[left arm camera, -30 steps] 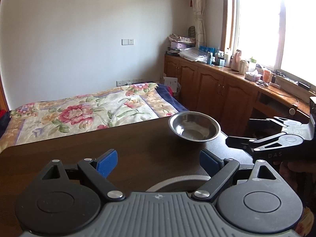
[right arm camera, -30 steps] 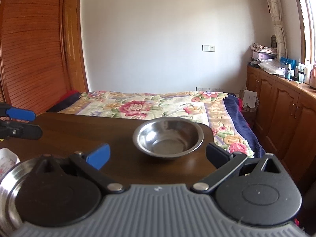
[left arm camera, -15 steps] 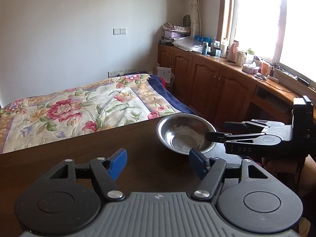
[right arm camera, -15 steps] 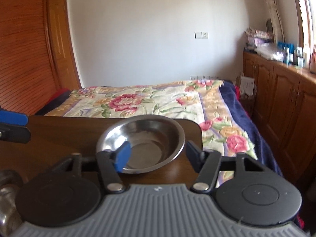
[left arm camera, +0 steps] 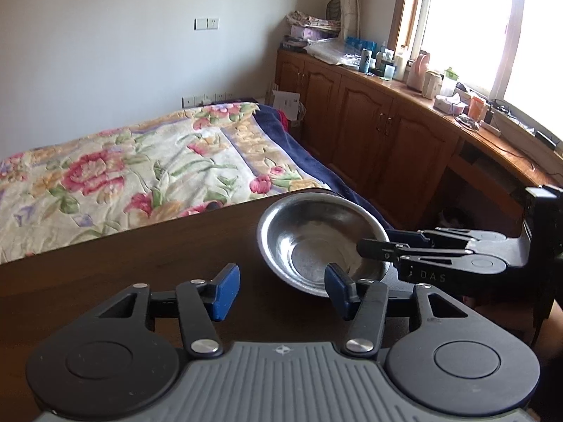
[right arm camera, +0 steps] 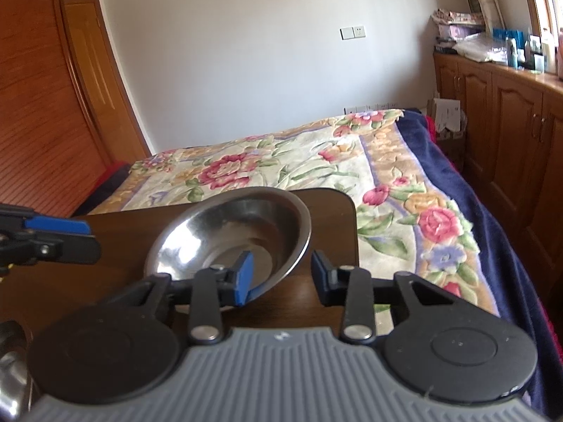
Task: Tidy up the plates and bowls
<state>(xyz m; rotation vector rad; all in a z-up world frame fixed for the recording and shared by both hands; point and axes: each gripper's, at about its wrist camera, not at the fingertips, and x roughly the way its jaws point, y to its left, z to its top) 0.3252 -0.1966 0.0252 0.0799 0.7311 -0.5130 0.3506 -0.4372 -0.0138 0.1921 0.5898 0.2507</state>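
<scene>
Left wrist view: left tool (left arm camera: pixel 281 290) was wide open, holding nothing, hovering over the tabletop (left arm camera: pixel 140 263). Steel bowl (left arm camera: pixel 322 244) was near the tabletop's far right corner, just ahead of the tool's right finger. Right tool (left arm camera: pixel 373 249) came in from the right, one finger over the rim into the bowl, the other low outside it. Bowl looked tipped, so probably being lifted by the rim.

Right wrist view: right tool (right arm camera: pixel 281 274) straddled the bowl's (right arm camera: pixel 228 235) near rim, blue pad inside, black finger outside. A gap showed on the outer side; cannot tell whether the grip was closed. The bowl tilted up toward the left. Left tool (right arm camera: pixel 52 239) waited well to the left, likely keeping clear. Another steel piece (right arm camera: pixel 10 372) sat at the lower left, possibly the stacking target.
</scene>
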